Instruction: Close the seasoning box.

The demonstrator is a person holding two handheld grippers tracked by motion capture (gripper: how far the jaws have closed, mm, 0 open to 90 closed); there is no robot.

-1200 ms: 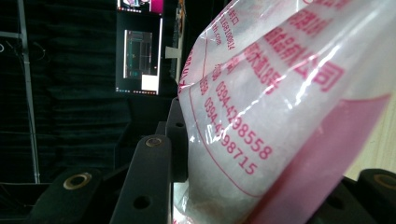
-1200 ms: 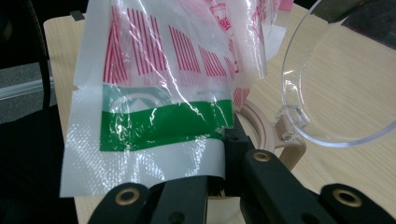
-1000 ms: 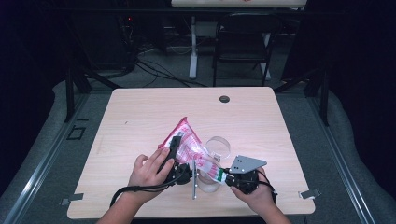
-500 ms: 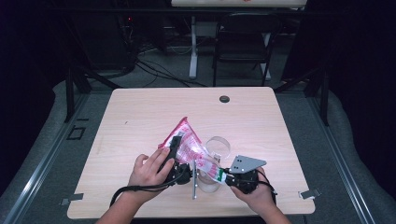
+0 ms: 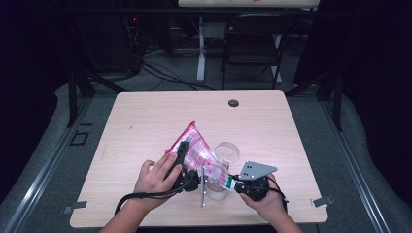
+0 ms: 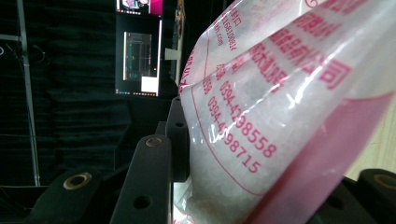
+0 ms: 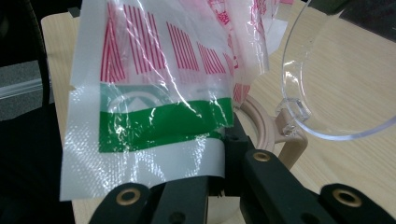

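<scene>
A pink and white plastic bag (image 5: 194,148) of white granules is held up over the near middle of the table (image 5: 145,121) between both grippers. My left gripper (image 5: 187,178) is shut on the bag's lower part; in the left gripper view the bag (image 6: 280,116) bulges between the black fingers (image 6: 149,182). My right gripper (image 5: 229,184) is shut on the bag's green-banded corner (image 7: 159,126), its jaws (image 7: 223,163) pressed together on the film. A clear jar (image 5: 217,190) with an open clear lid (image 5: 227,152) stands just under the bag, between the two grippers.
The jar's clear lid (image 7: 336,70) hangs on a beige hinge ring (image 7: 280,135) close to my right jaws. A small dark disc (image 5: 233,103) lies at the table's far edge. A chair (image 5: 252,43) and cables stand beyond the table.
</scene>
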